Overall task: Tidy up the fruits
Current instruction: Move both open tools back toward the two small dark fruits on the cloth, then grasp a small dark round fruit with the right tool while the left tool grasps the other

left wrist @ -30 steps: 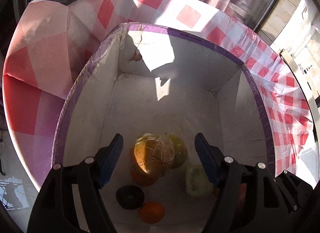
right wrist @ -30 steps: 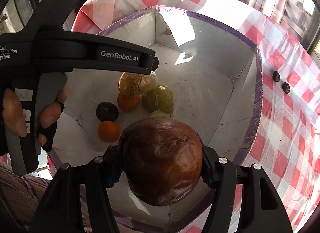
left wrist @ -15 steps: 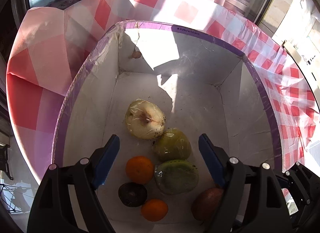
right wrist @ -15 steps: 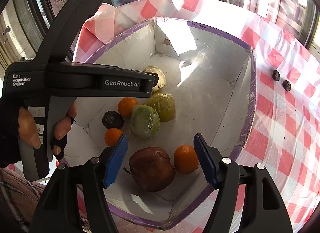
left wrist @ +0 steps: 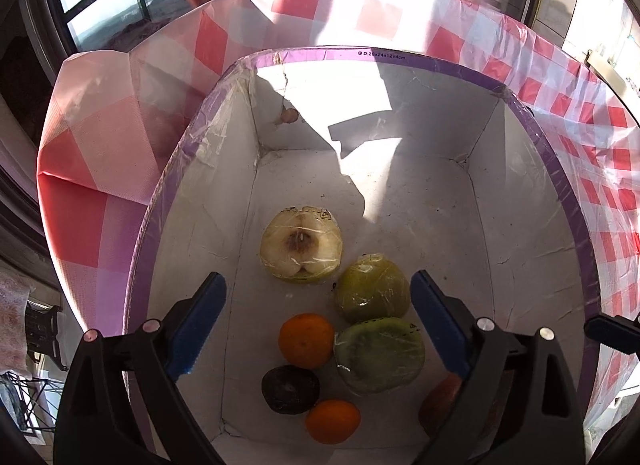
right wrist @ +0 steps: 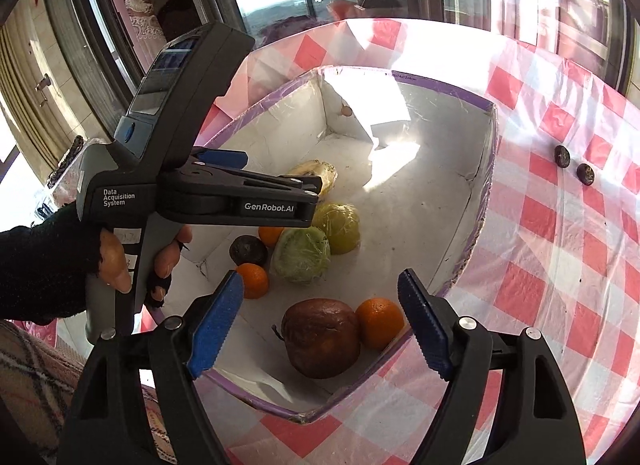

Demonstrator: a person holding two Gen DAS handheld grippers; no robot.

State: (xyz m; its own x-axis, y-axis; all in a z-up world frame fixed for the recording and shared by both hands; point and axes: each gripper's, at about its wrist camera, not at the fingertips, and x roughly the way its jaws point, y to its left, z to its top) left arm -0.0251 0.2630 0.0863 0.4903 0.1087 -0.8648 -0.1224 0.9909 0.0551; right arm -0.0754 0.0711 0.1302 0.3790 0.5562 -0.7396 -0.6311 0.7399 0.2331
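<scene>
Fruits lay loose on the floor of the purple-rimmed box point(right wrist: 486, 169): a dark brown apple point(right wrist: 320, 339) touching an orange point(right wrist: 380, 323) at the near corner, with two wrapped green fruits point(left wrist: 378, 357), a wrapped pale apple point(left wrist: 300, 243), two further oranges point(left wrist: 306, 341) and a dark round fruit point(left wrist: 290, 389) grouped toward the left wall. The brown apple sat below and between the pads of the right gripper point(right wrist: 320, 325), untouched, nearer that gripper than the left one; its stem pointed left. Right jaws were opening, nothing clamped. The left gripper point(left wrist: 318, 323) hung over the grouped fruit, jaws likewise opening and empty. Two small dark items point(right wrist: 574, 165) remained on the checked cloth point(right wrist: 560, 265) outside the box, to the right, probably the right gripper's next reach.
</scene>
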